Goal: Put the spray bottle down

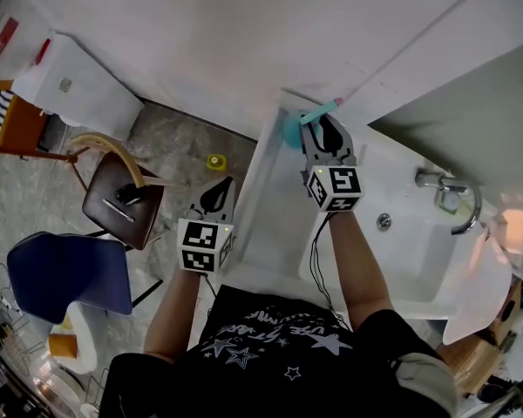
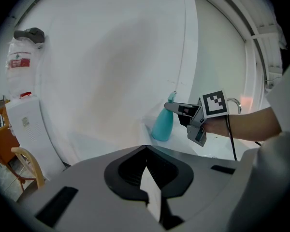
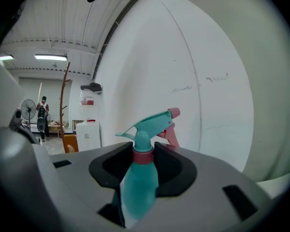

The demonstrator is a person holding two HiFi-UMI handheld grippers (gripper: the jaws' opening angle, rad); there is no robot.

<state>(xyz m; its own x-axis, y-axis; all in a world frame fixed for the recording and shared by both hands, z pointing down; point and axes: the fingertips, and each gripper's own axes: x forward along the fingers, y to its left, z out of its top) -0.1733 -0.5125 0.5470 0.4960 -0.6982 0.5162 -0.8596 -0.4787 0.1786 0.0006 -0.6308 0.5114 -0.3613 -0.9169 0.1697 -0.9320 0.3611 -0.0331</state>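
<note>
Right gripper [image 3: 144,154] pinches spray bottle [image 3: 139,185] by the neck, base seemingly on tub ledge [image 1: 260,190] below the jaws; releasing likely comes next

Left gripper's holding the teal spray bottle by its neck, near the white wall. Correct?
Wrong gripper. The right gripper holds the teal spray bottle by its neck, near the white wall; the right gripper view shows the neck between its jaws.
</note>
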